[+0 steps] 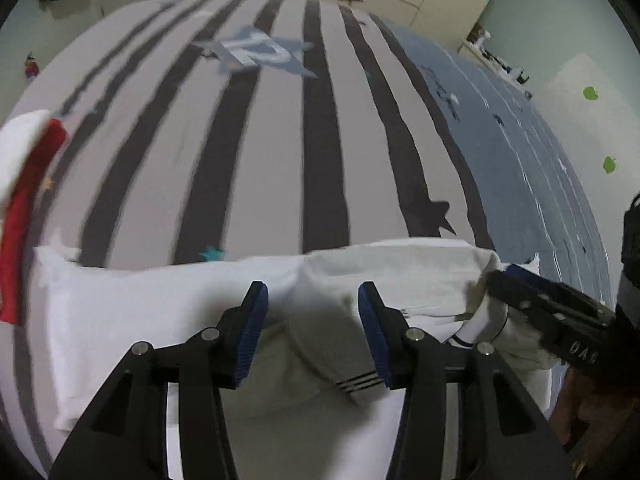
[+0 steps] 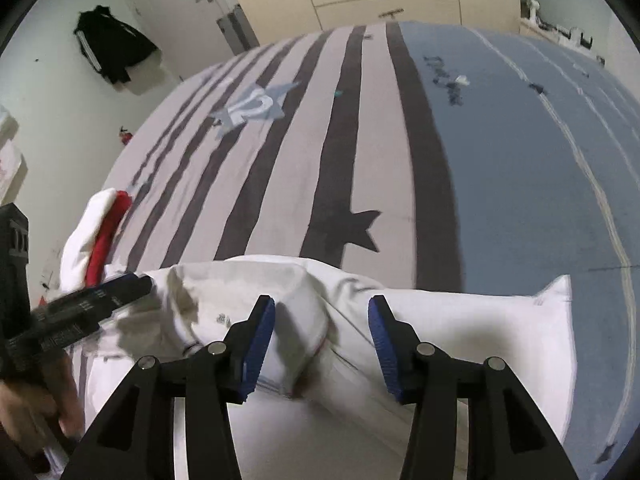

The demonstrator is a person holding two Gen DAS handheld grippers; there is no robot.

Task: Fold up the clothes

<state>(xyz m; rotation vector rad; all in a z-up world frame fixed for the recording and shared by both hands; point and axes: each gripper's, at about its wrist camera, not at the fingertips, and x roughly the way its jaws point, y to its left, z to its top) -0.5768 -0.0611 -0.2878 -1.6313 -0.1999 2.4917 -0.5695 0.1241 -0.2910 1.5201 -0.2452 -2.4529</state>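
Left wrist view: a white garment [image 1: 168,304] lies flat on the near part of a bed [image 1: 280,152], its long axis running from nine o'clock to three o'clock across the frame. Its far edge is a straight fold line. Toward three o'clock the cloth is doubled over into a thicker flap, with thin dark stripes at a hem near the middle. The fabric is plain white, slightly creased, and blurred in places.

The left gripper [image 1: 313,328] points steeply down over the garment, blue pads [image 1: 253,332] standing partly apart. White cloth shows in the gap, but the pads do not press on it; nothing is held. At three to four o'clock the right gripper [image 1: 516,276] reaches in, its tip at the bunched end of the flap.

From the right wrist view, the same garment [image 2: 480,328] spans the lower half, one squared corner ending at three o'clock on the blue part of the bedcover [image 2: 520,160]. A rumpled neck area with a small label sits toward nine o'clock. The right gripper [image 2: 322,336] is tilted steeply down, its jaws partly parted above a raised fold, gripping nothing. The left gripper [image 2: 136,282] enters at nine o'clock, held by a hand [image 2: 36,412] at eight o'clock.

A red and white item [image 2: 102,236] lies on the striped cover at ten o'clock of the garment.
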